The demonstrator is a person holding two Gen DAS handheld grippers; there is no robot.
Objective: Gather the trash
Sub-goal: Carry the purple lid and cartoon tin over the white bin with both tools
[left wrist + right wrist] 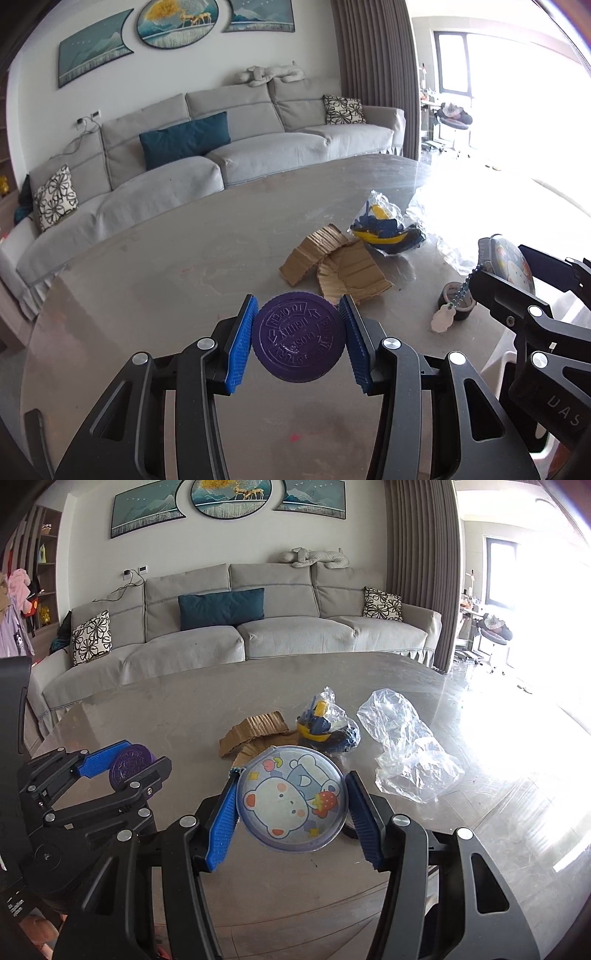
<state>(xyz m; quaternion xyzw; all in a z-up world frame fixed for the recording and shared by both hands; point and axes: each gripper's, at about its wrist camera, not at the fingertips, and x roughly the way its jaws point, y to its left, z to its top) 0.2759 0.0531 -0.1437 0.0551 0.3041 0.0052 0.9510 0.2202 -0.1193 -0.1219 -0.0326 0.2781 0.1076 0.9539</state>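
You are gripping a purple child-proof bottle cap (pixel 298 336) in your left gripper (pixel 298 341), the jaws standing about half open with both blue pads (pixel 242 345) pressing on the cap's rim. The cap is sitting clear of the grey table (pixel 155 280), its embossed top facing the camera.

You are holding a round cartoon-bear case (pixel 291 800) in your right gripper (pixel 291 808), its jaws a little over half open and clamping on the case's edge from both sides. In the left wrist view this case (pixel 508 267) is showing at about 3 o'clock, with a beaded chain (pixel 460 291) and a pale tag (pixel 442 320) dangling from it above a small roll of tape (pixel 458 301) standing on the table.

Trash is lying on the table beyond your grippers. In the right wrist view, torn corrugated cardboard (pixel 255 731) is lying at roughly 11 o'clock from the case, a clear bag of blue and yellow plastic pieces (pixel 327 725) is lying at about 1 o'clock, touching the cardboard, and a crumpled clear plastic bag (pixel 406 744) is lying at 2 o'clock, near the toy bag. Your left gripper (pixel 138 760) with the cap (pixel 129 764) is appearing at 9 o'clock in that view.

A grey sofa (pixel 258 635) with a teal cushion (pixel 221 607) is standing behind the table.
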